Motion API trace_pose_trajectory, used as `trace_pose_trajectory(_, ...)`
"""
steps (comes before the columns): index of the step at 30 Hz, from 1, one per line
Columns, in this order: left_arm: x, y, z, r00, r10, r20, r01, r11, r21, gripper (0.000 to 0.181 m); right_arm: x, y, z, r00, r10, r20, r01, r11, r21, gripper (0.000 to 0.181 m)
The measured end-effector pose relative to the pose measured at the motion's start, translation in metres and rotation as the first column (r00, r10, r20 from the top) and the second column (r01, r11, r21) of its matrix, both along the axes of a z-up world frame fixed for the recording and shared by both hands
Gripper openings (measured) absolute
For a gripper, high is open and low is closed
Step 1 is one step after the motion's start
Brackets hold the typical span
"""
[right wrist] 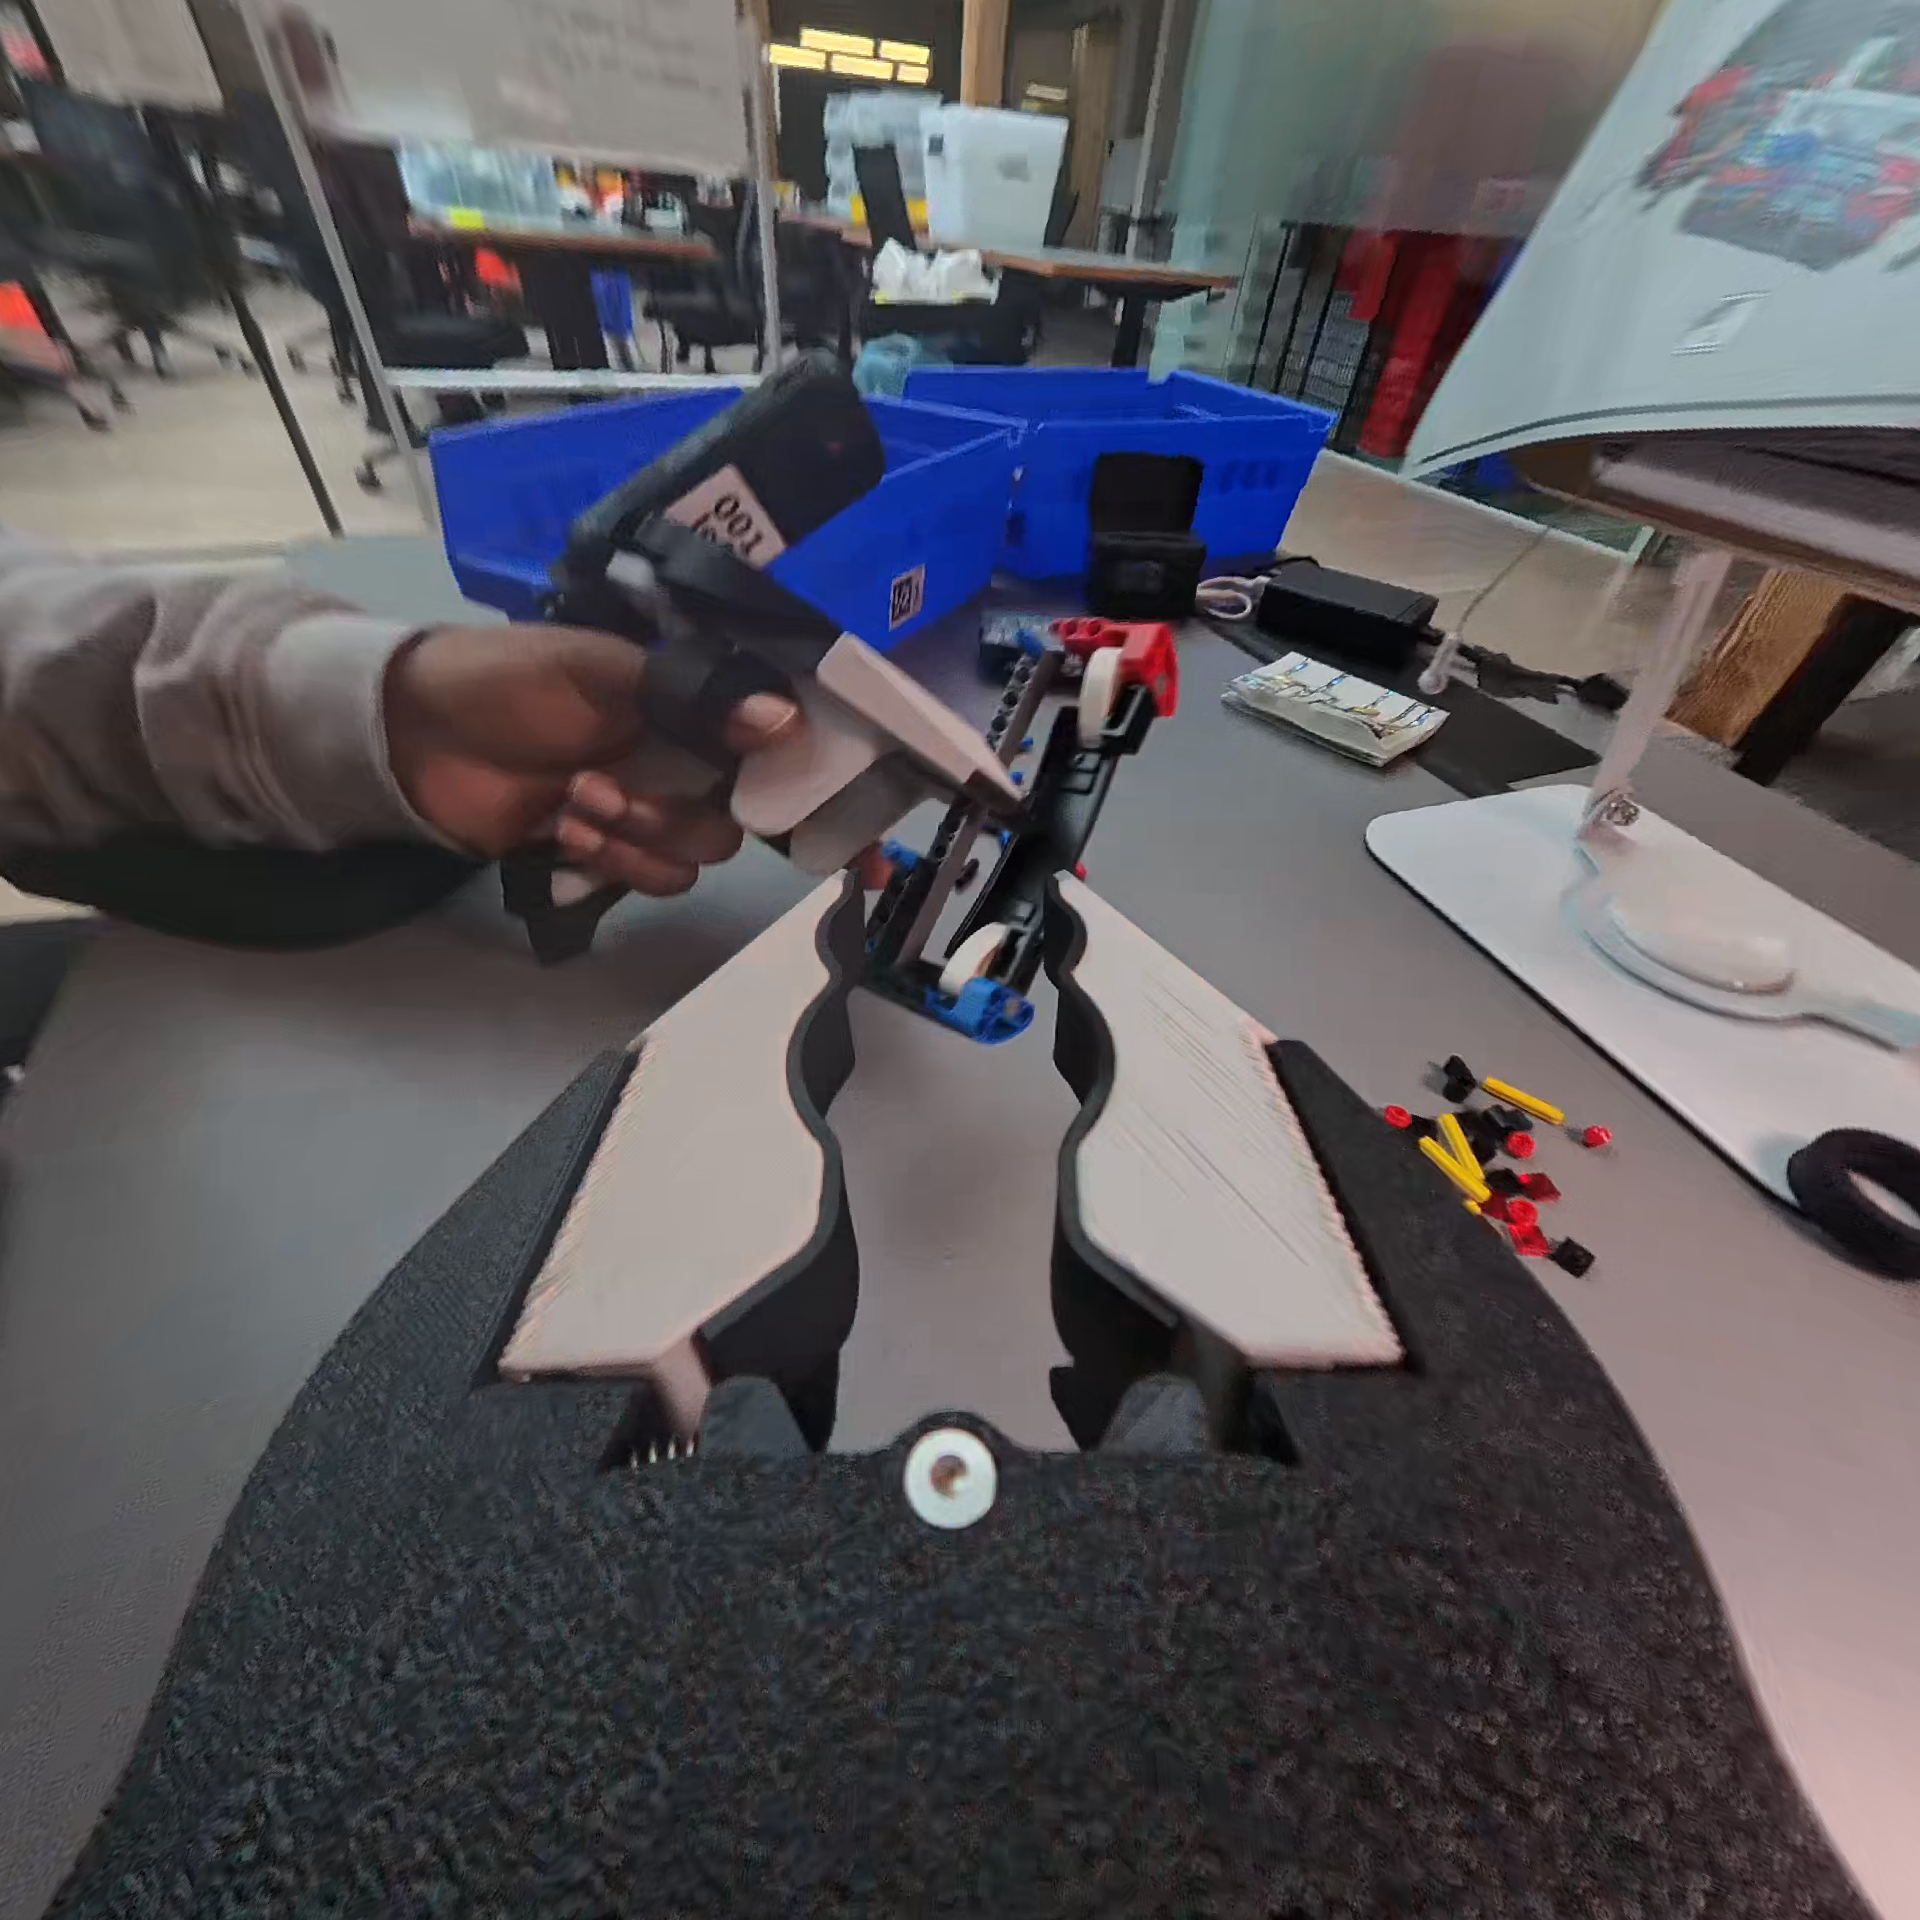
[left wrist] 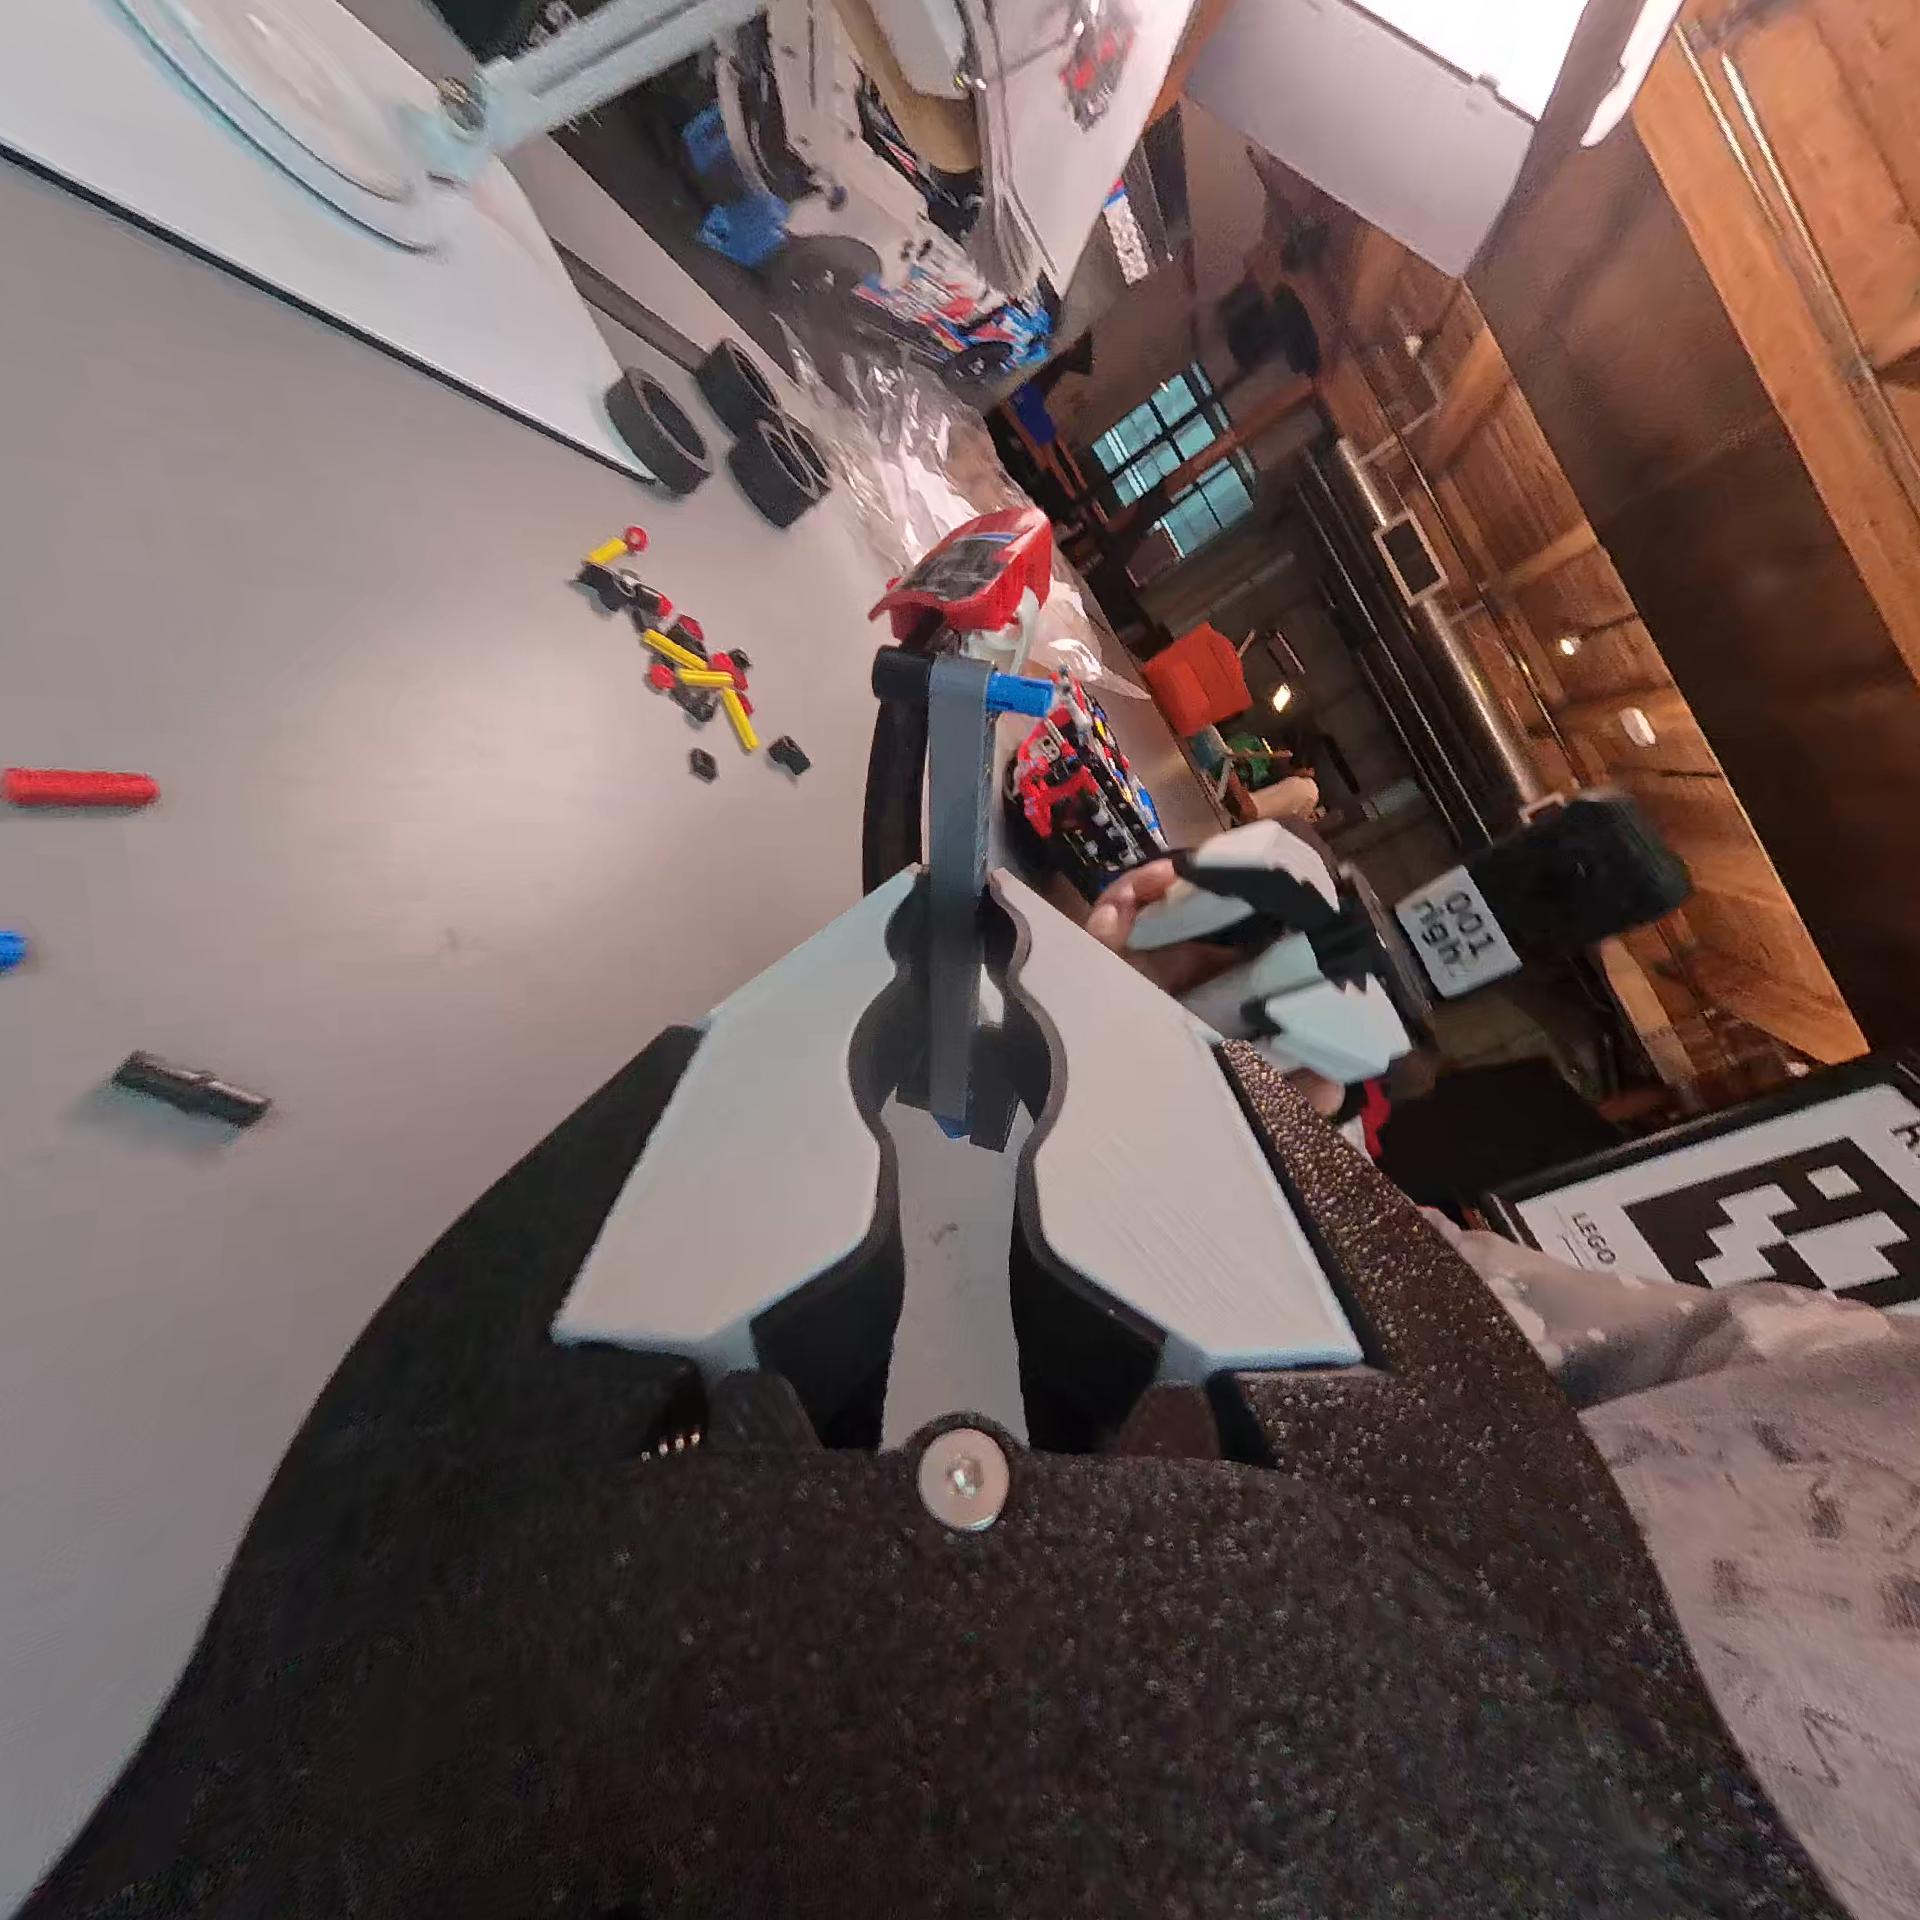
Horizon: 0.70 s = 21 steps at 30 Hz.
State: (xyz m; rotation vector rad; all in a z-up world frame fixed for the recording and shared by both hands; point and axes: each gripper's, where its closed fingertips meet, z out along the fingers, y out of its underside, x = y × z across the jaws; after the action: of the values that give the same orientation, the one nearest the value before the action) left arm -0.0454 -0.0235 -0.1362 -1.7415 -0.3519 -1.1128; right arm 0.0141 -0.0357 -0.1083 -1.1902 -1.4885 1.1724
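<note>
My left gripper [left wrist: 956, 883] is shut on the grey beam [left wrist: 954, 790] of a small toy-brick assembly and holds it in the air above the grey table [left wrist: 312, 623]. The assembly carries a blue pin [left wrist: 1013, 691], a red piece [left wrist: 971, 582] and a black curved part [left wrist: 888, 790]. In the right wrist view the left gripper [right wrist: 1013, 798], held by a hand [right wrist: 540, 738], clamps the assembly [right wrist: 1081, 769] near its middle. My right gripper [right wrist: 951, 888] is open. Its fingers [right wrist: 1174, 1143] stand on either side of the assembly's lower blue end [right wrist: 987, 1010]. I cannot tell whether they touch it. The right gripper [left wrist: 1226, 925] also shows farther off in the left wrist view.
Small red, yellow and black pieces [right wrist: 1486, 1164] lie loose on the table, with black tyres [left wrist: 727, 426] beside a white stand base [right wrist: 1507, 883]. A red beam [left wrist: 78, 787] and a black piece [left wrist: 187, 1086] lie apart. Blue bins [right wrist: 935, 499] and a red model [left wrist: 1081, 790] stand farther back. The tips of one gripper are about 7 cm away from the tips of the other.
</note>
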Motion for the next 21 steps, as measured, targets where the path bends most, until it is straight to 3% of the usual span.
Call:
trace_pose_trajectory(3,-0.007,0.002,-0.002,0.998,0.053,0.035,-0.052,0.998,-0.019,0.005,-0.014,-0.026,-0.032,0.994,-0.006,0.109,-0.023,0.965,0.260,0.039)
trace_pose_trajectory(6,0.000,0.002,-0.007,0.996,0.034,0.082,-0.030,0.998,-0.053,0.005,-0.025,-0.029,-0.058,0.983,-0.076,0.168,-0.025,0.849,0.528,0.035)
trace_pose_trajectory(8,0.002,0.002,-0.010,0.996,0.026,0.091,-0.020,0.998,-0.067,0.007,-0.029,-0.021,-0.065,0.974,-0.131,0.184,-0.011,0.786,0.618,0.019)
trace_pose_trajectory(10,0.003,0.001,-0.011,0.996,0.019,0.091,-0.013,0.997,-0.072,0.007,-0.029,-0.014,-0.070,0.967,-0.148,0.209,-0.011,0.793,0.609,0.014)
trace_pose_trajectory(13,0.008,-0.001,-0.003,0.994,-0.025,0.110,0.030,0.999,-0.039,0.012,-0.024,-0.021,-0.056,0.982,-0.052,0.179,-0.022,0.922,0.388,0.013)
trace_pose_trajectory(16,0.010,-0.007,0.024,0.988,-0.089,0.127,0.079,0.993,0.084,0.028,-0.017,-0.017,-0.027,0.997,0.035,0.074,-0.032,0.999,-0.043,0.013)
trace_pose_trajectory(18,0.009,-0.012,0.038,0.990,-0.108,0.088,0.093,0.984,0.154,0.028,-0.009,-0.007,0.000,0.996,0.069,-0.059,-0.086,0.935,-0.345,0.013)
trace_pose_trajectory(21,0.019,-0.018,0.046,0.986,-0.164,0.002,0.160,0.964,0.213,0.035,0.001,0.008,0.027,0.973,0.077,-0.218,-0.196,0.777,-0.599,0.013)
